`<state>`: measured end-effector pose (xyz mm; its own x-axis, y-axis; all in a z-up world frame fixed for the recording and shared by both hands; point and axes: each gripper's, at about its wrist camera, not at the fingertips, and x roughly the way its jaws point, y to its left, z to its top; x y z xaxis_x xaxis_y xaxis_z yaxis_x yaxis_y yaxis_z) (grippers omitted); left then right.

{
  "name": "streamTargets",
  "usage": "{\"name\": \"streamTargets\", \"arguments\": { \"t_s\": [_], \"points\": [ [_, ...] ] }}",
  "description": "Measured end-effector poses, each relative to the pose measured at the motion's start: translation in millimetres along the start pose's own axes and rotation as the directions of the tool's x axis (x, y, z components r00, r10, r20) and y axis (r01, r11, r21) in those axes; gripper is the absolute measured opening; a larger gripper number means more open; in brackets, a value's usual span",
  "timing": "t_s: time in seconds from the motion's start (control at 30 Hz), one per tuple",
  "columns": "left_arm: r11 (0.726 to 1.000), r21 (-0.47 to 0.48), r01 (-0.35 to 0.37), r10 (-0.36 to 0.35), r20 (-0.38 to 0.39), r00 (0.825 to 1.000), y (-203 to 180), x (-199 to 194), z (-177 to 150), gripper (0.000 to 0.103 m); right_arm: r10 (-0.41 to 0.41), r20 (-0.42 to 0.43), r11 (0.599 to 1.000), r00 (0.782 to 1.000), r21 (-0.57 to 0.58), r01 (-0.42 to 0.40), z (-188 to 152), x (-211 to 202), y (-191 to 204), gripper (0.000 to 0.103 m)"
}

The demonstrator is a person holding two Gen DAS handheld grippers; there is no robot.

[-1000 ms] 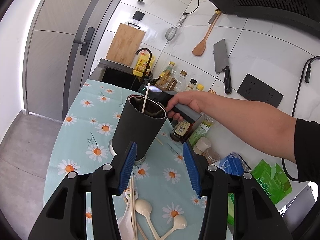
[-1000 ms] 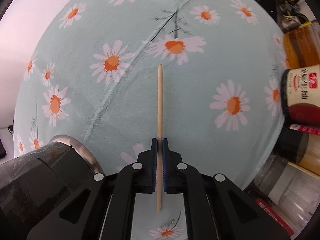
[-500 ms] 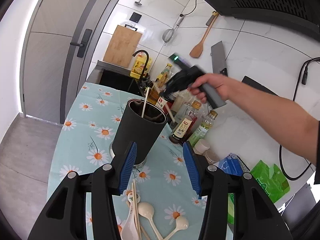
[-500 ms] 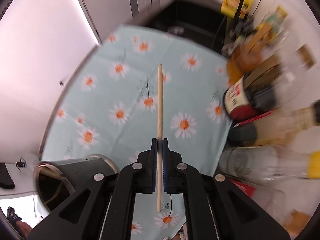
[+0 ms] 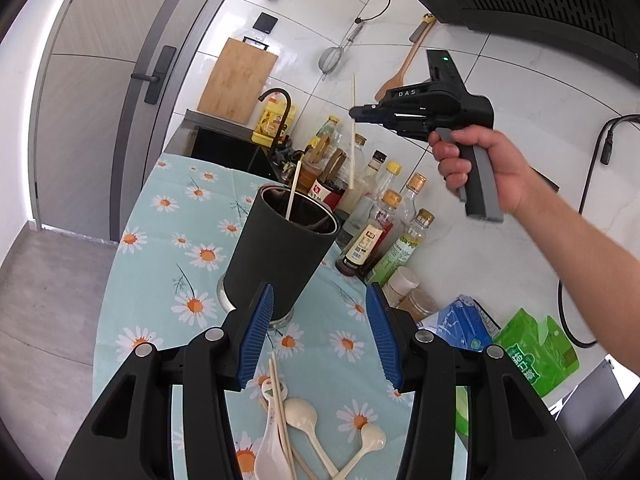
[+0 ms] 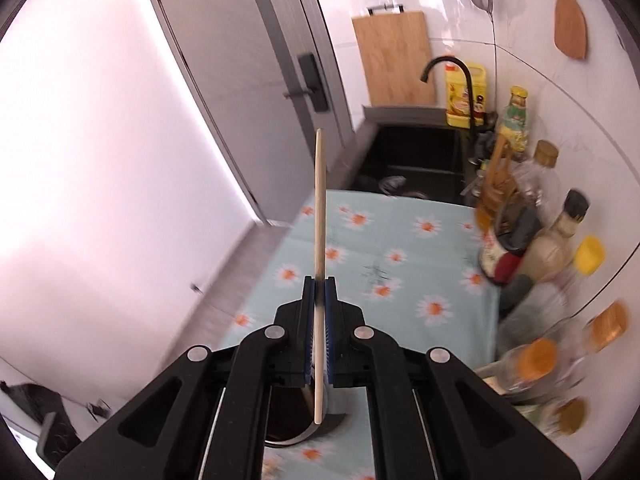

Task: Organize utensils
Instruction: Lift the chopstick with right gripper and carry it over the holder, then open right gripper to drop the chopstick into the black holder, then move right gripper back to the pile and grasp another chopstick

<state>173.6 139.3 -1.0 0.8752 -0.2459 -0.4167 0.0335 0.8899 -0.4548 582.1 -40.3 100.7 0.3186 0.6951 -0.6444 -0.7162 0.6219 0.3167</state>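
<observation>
A black utensil holder (image 5: 280,256) stands on the daisy tablecloth (image 5: 168,248) with one chopstick (image 5: 293,190) leaning inside it. My right gripper (image 5: 354,114) is held up in the air above and right of the holder, shut on a second chopstick (image 5: 353,132) that hangs nearly upright. In the right wrist view that chopstick (image 6: 319,248) runs between the closed pads of the right gripper (image 6: 319,286), and the holder's rim (image 6: 296,434) shows below. My left gripper (image 5: 318,336) stands open just in front of the holder's base, empty. Spoons (image 5: 304,420) and chopsticks (image 5: 280,400) lie on the cloth beneath it.
A row of sauce and oil bottles (image 5: 380,216) lines the wall right of the holder. A black sink (image 6: 416,160) with a faucet lies at the counter's far end. Blue and green packets (image 5: 532,352) sit at the right. A cutting board, spatula and strainer hang on the tiled wall.
The right gripper has lifted the chopstick from low over the cloth behind the holder to high in the air, turning it nearly upright. The left gripper has stayed in place.
</observation>
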Motion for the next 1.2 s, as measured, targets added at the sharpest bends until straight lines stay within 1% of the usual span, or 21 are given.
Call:
{"name": "streamTargets", "arguments": {
  "t_s": [0.07,0.1,0.27,0.4,0.57,0.67,0.7,0.73,0.87,1.03,1.07,1.1,1.2],
  "points": [
    [1.0,0.0,0.013,-0.013,-0.006,1.0,2,-2,1,0.046,0.045,0.07,0.998,0.997,0.033,-0.047,-17,1,3,0.006],
    [1.0,0.003,0.015,-0.015,-0.008,1.0,3,-3,1,0.046,0.052,0.083,0.998,0.995,0.039,-0.056,-22,0,5,0.006],
    [0.999,0.025,0.031,-0.031,-0.029,0.999,6,-7,2,0.046,0.05,0.135,0.998,0.99,0.027,-0.054,-59,15,16,0.006],
    [0.998,0.034,0.047,-0.046,-0.035,0.998,8,-8,4,0.046,0.029,0.198,0.999,0.98,0.03,-0.036,-81,16,19,0.006],
    [0.997,0.044,0.069,-0.067,-0.04,0.997,7,-9,5,0.046,0.006,0.207,1.0,0.978,0.028,-0.012,-100,24,22,0.006],
    [0.995,0.05,0.082,-0.08,-0.044,0.996,5,-10,5,0.046,-0.005,0.183,1.0,0.983,0.028,0.0,-107,29,23,0.006],
    [0.995,0.052,0.085,-0.083,-0.044,0.996,5,-10,6,0.046,-0.006,0.172,0.999,0.985,0.039,-0.001,-108,31,21,0.01],
    [0.995,0.052,0.087,-0.084,-0.043,0.995,5,-11,5,0.046,-0.014,0.176,0.999,0.984,0.046,0.006,-110,31,21,0.017],
    [0.994,0.058,0.095,-0.092,-0.048,0.995,3,-12,6,0.046,-0.032,0.181,0.998,0.983,0.066,0.02,-115,27,20,0.018],
    [0.992,0.069,0.104,-0.1,-0.054,0.993,0,-11,5,0.046,-0.024,0.196,0.998,0.98,0.064,0.011,-117,13,20,0.018],
    [0.992,0.069,0.105,-0.101,-0.056,0.993,0,-11,5,0.046,-0.015,0.198,0.998,0.98,0.065,0.002,-118,9,20,0.019],
    [0.992,0.068,0.106,-0.102,-0.056,0.993,-1,-10,5,0.046,-0.019,0.2,0.998,0.98,0.066,0.006,-119,6,20,0.023],
    [0.991,0.075,0.112,-0.108,-0.059,0.992,-4,-10,3,0.046,-0.026,0.195,0.998,0.98,0.057,0.015,-121,-3,21,0.023]
  ]
}}
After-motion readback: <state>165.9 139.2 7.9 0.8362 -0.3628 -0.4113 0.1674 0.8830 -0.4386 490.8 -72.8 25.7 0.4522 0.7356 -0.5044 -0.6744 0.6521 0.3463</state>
